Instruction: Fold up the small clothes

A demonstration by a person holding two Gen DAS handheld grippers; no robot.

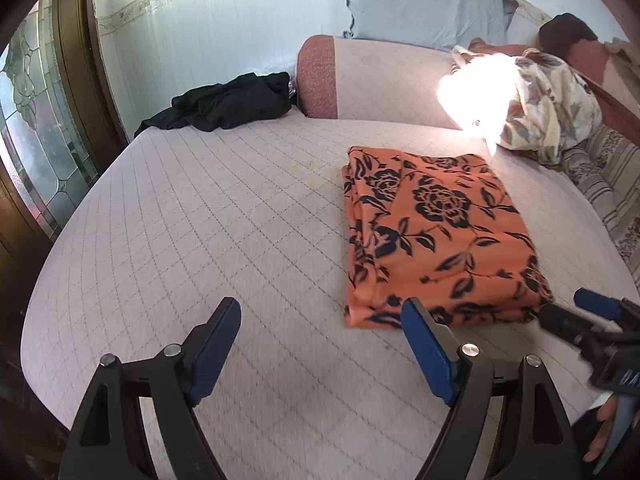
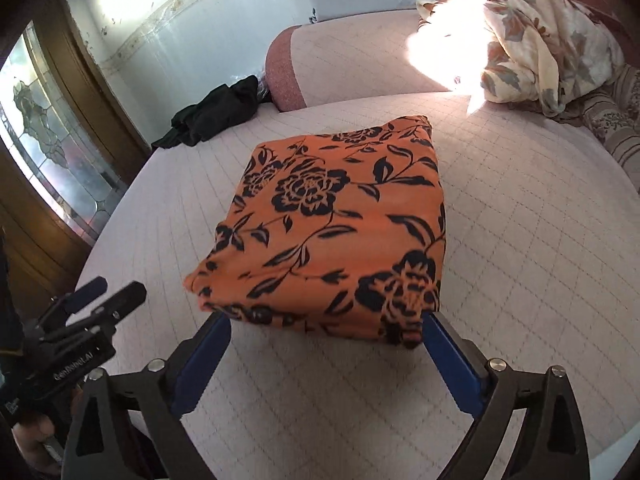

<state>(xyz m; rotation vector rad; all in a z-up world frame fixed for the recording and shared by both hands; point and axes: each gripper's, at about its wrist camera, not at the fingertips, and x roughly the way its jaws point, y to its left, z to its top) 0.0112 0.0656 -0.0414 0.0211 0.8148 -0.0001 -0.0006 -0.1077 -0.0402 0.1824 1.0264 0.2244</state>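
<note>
Your orange floral garment (image 2: 332, 236) lies folded into a neat, thick rectangle on the quilted pale mattress (image 2: 540, 280), flat and square-edged, with nothing gripping it. Your right gripper (image 2: 326, 344) sits just in front of the garment's near edge, its blue-padded fingers (image 2: 452, 356) spread wide apart to either side of that edge; whether the pads brush the cloth you cannot tell from this view, but they do not press on it. Your left gripper (image 1: 320, 344) is just beside the garment's near left corner, over bare mattress, fingers (image 1: 216, 352) also spread wide with nothing between them.

Beyond the garment, on its far left, a crumpled black cloth (image 1: 224, 104) rests at the mattress edge against a pink bolster (image 1: 320, 76). Beyond the garment on the far right, a cream leaf-print fabric (image 2: 540, 52) is heaped, partly washed out by glare. A striped cushion (image 1: 612, 184) lies to the garment's right. Behind it all stands a light blue wall (image 1: 200, 48), with a leaded glass door (image 1: 36, 132) far to the garment's left.
</note>
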